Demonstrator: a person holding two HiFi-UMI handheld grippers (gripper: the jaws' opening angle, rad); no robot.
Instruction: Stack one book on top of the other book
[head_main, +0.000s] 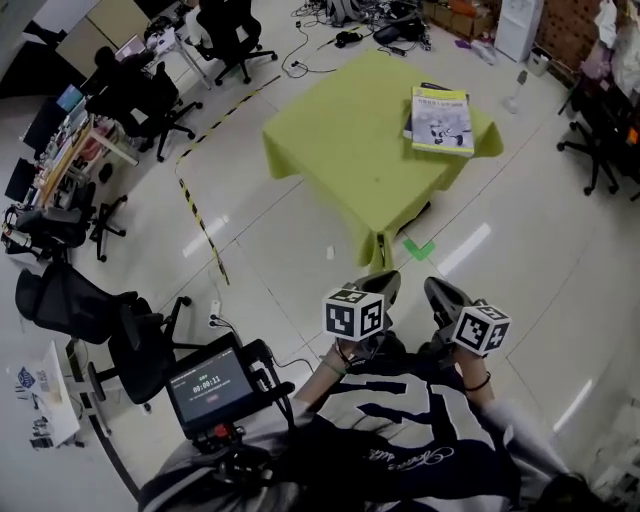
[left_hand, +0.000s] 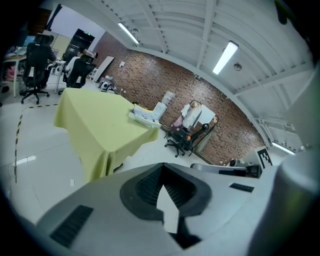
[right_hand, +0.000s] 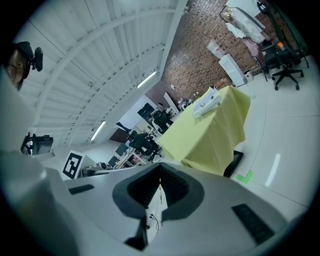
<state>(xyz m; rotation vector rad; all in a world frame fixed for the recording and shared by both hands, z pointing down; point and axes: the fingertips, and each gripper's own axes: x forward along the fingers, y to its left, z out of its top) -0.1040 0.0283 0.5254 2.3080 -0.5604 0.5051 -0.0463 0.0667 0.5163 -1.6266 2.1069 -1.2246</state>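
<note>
**Both grippers closed and empty; books already stacked on far corner of worktop**

The pale tiled floor takes up most of the head view. A line of black-and-yellow hazard tape runs across it, and black office chairs stand along the left side and at the top.

At centre stands the worktop, draped in a yellow-green cloth that hangs over its edges.

The person's dark patterned sleeves are seen at the bottom of the view. A small screen is mounted to their left.

The two books lie on the far right corner of the worktop. The upper book, with a yellow and white cover, rests flat on the lower book. Only a dark margin of the lower book shows, along the left and far edges.

The left gripper and the right gripper are held close to the person's body, side by side and well apart from the worktop. Each gripper view shows the jaws pressed together with nothing between them.

A small green tape mark lies on the floor by the worktop's near corner.
</note>
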